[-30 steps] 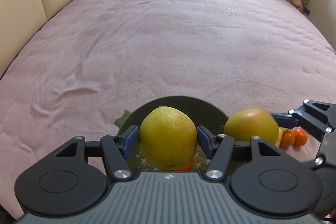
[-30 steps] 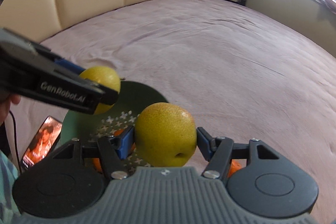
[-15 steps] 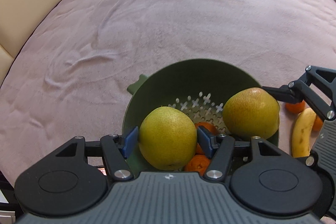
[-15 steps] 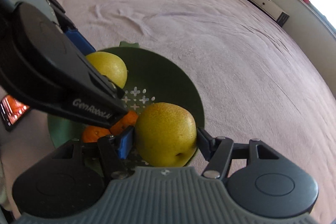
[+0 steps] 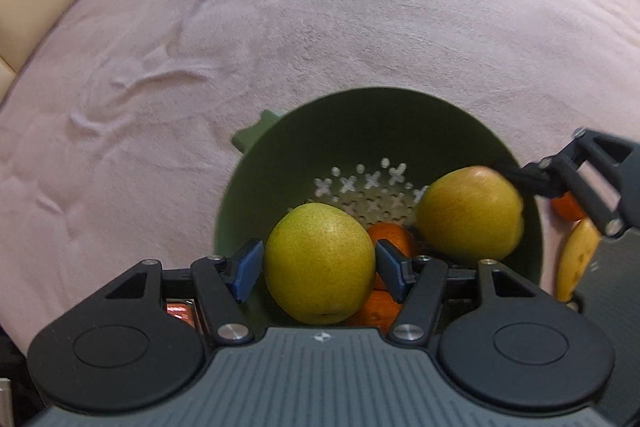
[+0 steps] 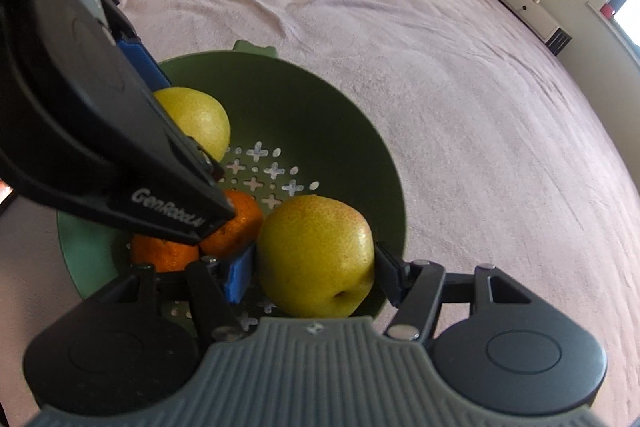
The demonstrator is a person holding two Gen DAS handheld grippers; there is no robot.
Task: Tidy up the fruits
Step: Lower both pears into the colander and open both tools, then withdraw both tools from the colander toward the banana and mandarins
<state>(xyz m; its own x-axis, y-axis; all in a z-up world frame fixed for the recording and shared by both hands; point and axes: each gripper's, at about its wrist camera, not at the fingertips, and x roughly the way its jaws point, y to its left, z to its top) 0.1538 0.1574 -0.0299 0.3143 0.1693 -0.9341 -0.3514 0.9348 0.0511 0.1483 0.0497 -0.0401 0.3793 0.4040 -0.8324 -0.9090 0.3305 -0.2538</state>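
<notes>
from my left wrist view, my left hand-held gripper [image 5: 320,263] pinches a green pear [image 5: 319,262] between its blue pads, hanging just inside the near rim of the green colander [image 5: 400,111] on the bed [image 5: 280,7]. two oranges [image 5: 390,239] sit under it on the colander floor, and my right hand-held gripper [image 5: 516,183] brings a blushed pear [image 5: 470,213] in from the right; a banana [image 5: 576,259] and another orange lie outside the rim. i judge the step is setting both pears down, so i should lower until the fruit rests before spreading the pads, and aim this pear at the bare perforated floor rather than onto the oranges, where it could roll. from my right wrist view, the right hand-held gripper [image 6: 314,269] grips the blushed pear [image 6: 316,259] over the colander's near right side, with the left one's body crossing close at the left. i'd keep the two tools apart and release one at a time.
</notes>
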